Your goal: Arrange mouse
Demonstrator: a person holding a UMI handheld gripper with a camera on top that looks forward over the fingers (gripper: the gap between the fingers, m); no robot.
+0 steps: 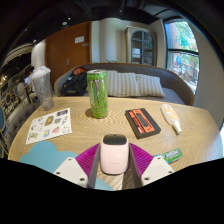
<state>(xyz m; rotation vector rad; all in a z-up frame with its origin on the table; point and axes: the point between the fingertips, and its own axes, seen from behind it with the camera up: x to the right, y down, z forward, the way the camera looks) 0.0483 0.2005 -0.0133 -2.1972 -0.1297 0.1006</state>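
Observation:
A pale pink-white mouse point(114, 156) with a dark strip at its far end sits between my gripper's two fingers point(114, 150). The magenta pads point(90, 160) press against its left and right sides with no gap showing. It is held just over the near edge of the round wooden table point(120, 128). I cannot tell whether its underside touches the table.
Beyond the fingers stand a green can point(96, 92) and a lidded clear cup point(42, 87). A printed leaflet point(50, 125) lies at left; a black-and-orange device point(143, 121) and a cream oblong object point(172, 122) lie at right. A small green item point(173, 155) lies near the right finger. A sofa point(150, 85) stands behind.

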